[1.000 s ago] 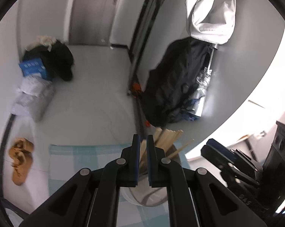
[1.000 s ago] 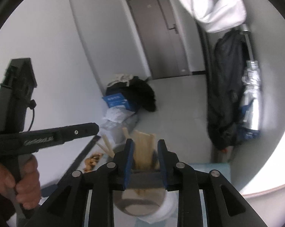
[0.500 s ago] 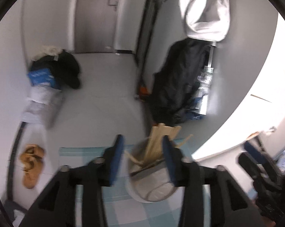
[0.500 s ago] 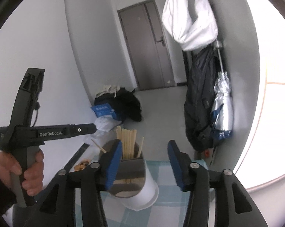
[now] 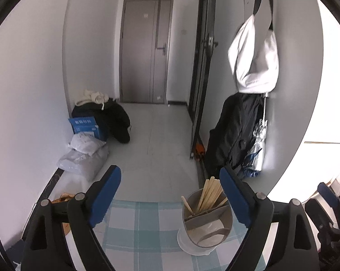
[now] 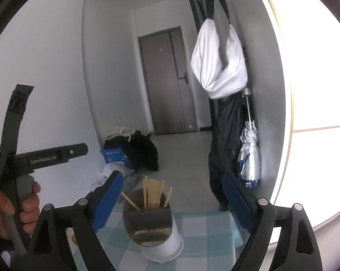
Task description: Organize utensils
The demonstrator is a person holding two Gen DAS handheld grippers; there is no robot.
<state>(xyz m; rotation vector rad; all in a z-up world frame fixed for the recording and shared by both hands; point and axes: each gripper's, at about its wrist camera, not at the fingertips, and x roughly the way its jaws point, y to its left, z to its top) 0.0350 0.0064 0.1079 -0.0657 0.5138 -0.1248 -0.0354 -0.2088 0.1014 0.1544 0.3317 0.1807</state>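
Both grippers' jaws spread wide, empty — left gripper [image 6: 45, 158] reads "GenRobot.AI"; blue box [image 5: 85, 125] lettering seemingly illegible

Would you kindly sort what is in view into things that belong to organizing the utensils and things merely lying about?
Part of the job: wooden chopsticks; divided utensil holder; left gripper, open; right gripper, open.

Lying about: white bag; folded umbrella; black jacket; blue box; checked tablecloth.

Chopsticks' [image 6: 153, 194] lower ends hidden (inside holder [image 6: 150, 223]).
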